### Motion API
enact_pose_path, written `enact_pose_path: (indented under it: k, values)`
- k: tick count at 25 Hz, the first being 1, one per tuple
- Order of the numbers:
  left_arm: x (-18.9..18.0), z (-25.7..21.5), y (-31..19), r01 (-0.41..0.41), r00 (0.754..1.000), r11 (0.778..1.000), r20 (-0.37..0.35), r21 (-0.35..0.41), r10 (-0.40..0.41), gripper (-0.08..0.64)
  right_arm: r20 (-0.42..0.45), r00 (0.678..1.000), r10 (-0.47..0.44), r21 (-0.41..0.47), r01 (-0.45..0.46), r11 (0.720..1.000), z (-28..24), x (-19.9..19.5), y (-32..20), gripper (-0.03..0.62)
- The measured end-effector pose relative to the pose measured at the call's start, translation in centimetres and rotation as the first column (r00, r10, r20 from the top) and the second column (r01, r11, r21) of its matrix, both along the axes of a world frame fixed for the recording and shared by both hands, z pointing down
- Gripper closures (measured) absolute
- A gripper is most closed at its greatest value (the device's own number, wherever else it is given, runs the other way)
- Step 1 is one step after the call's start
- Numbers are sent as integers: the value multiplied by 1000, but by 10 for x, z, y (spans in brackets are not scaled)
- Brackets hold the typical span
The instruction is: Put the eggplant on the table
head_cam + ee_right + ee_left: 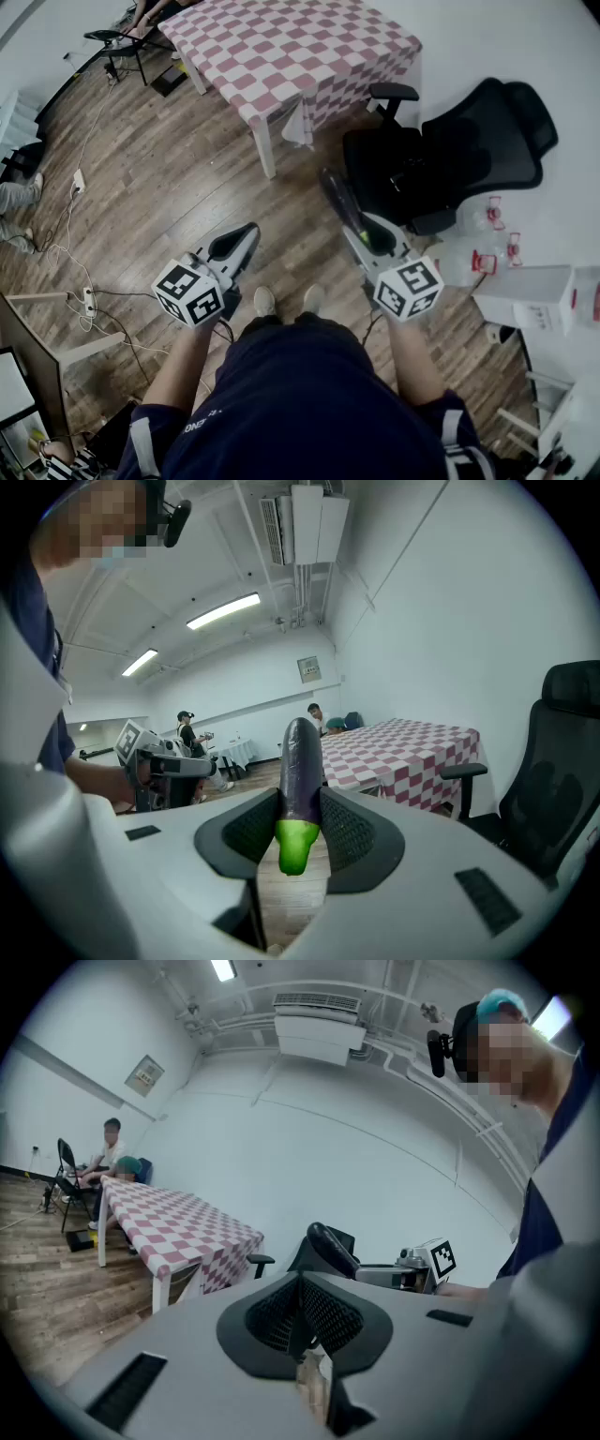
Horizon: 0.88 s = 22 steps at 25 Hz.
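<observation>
A dark purple eggplant [302, 761] with a bright green stem end stands between the pads of my right gripper [302, 806], which is shut on it. From the head view the eggplant [336, 199] sticks out forward past the right gripper [361, 236], above the wooden floor. The table [300, 47] with a pink-and-white checked cloth stands ahead, a few steps away, and also shows in the right gripper view as the table [403, 747]. My left gripper [240, 244] hangs level beside it, and its pads meet with nothing between them at the left gripper [302, 1314].
A black office chair [441, 155] stands just right of the table's near corner. Cables and a power strip [80, 183] lie on the floor at left. White boxes [525, 291] and water jugs [459, 262] sit at right. A person [111, 1147] sits behind the table.
</observation>
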<state>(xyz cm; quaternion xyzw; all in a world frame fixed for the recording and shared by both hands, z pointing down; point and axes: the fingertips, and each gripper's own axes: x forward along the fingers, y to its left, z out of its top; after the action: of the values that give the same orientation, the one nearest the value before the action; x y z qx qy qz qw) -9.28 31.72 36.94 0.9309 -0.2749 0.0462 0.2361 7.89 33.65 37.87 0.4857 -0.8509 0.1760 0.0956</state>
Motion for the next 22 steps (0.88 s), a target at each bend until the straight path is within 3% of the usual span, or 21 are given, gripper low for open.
enact_pose_path:
  k: [11,22]
  values:
    - [29,3,-7,-1,1000,1000,8,3,1,526,17,1000,-15,2,15,1000,5,23,-9,445]
    - [74,-11,-10,28,1000,998,10,53,-29,526,54,999,-4,22,3,1000,-3,85,-13,442]
